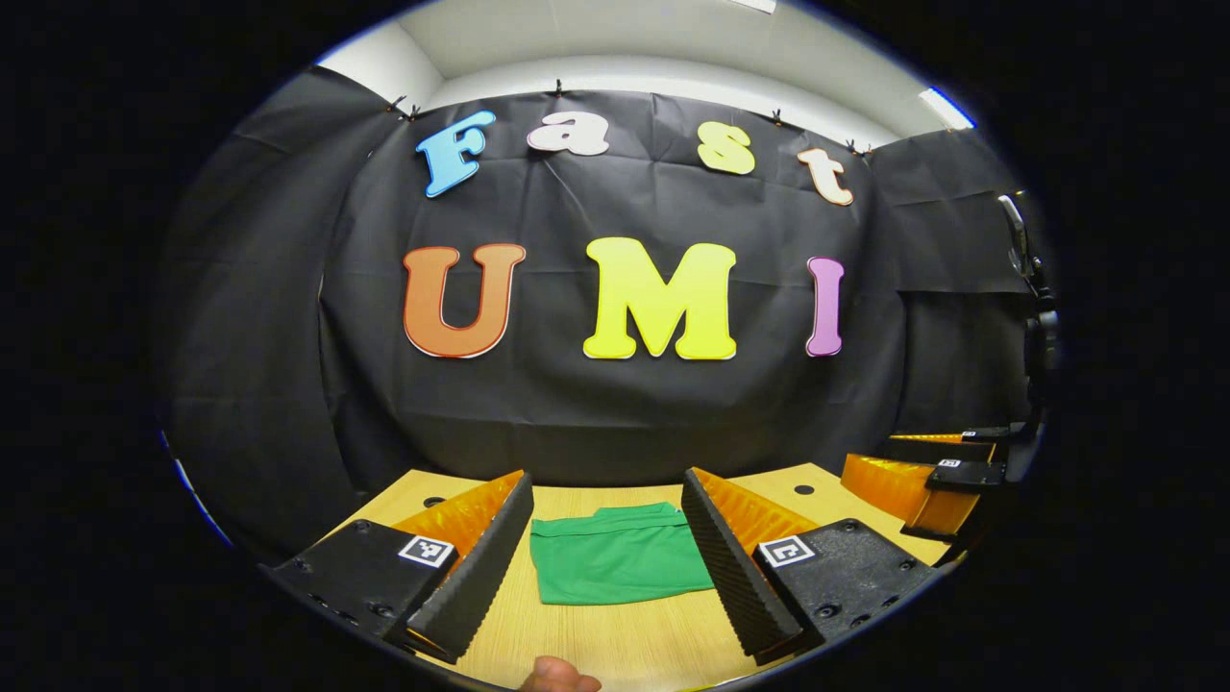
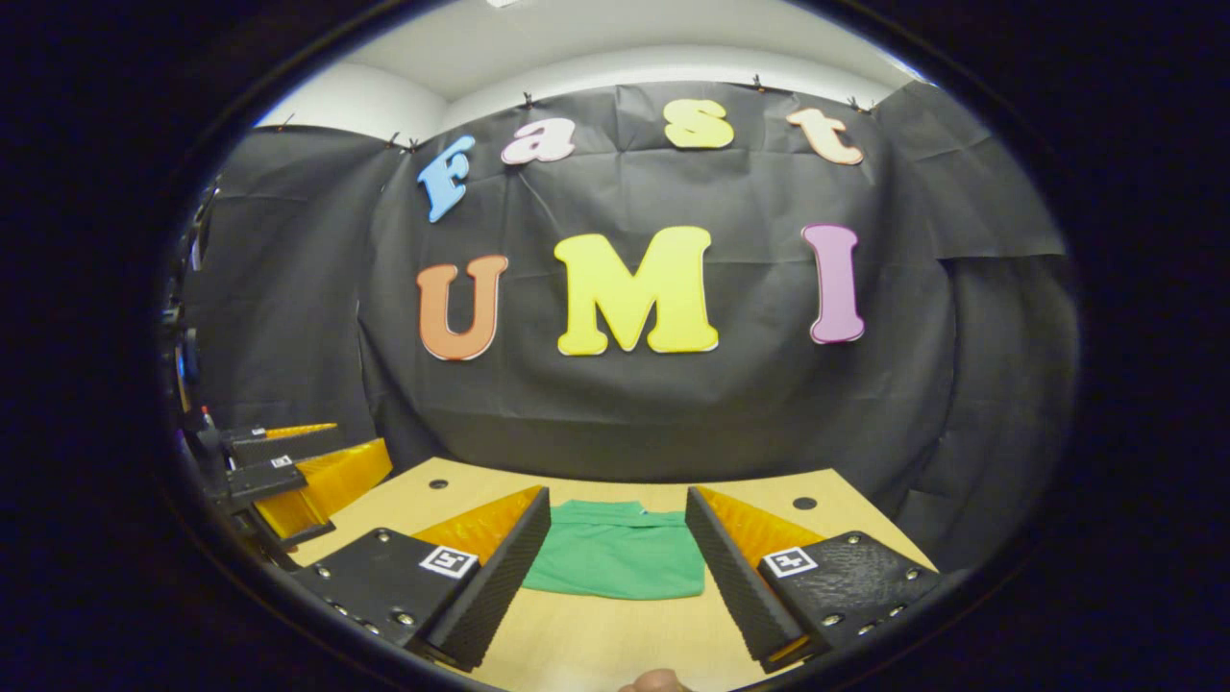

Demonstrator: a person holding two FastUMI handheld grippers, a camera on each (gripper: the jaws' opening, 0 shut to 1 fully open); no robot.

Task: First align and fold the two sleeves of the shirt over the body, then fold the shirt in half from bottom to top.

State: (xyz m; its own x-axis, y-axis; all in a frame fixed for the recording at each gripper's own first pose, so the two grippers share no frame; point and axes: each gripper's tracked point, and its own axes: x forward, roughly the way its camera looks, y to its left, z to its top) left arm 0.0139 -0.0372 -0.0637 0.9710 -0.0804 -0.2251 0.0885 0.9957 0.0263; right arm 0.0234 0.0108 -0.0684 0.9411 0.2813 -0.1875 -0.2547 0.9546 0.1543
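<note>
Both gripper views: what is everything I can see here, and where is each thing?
Folded green fabric shirt: one, green, flat on the table, folded into a compact rectangle, seen between each gripper's fingers, touching neither.
Light wooden table: one, pale wood, under the shirt, with small dark round holes near its far edge.
Black cloth booth wall: one, black, behind the table.
Left gripper: one, fingers apart, held over the table's near edge; seen also at the left in the right gripper view.
Right gripper: one, fingers apart, beside the left one.
Fingertip: one, at the bottom edge.
</note>
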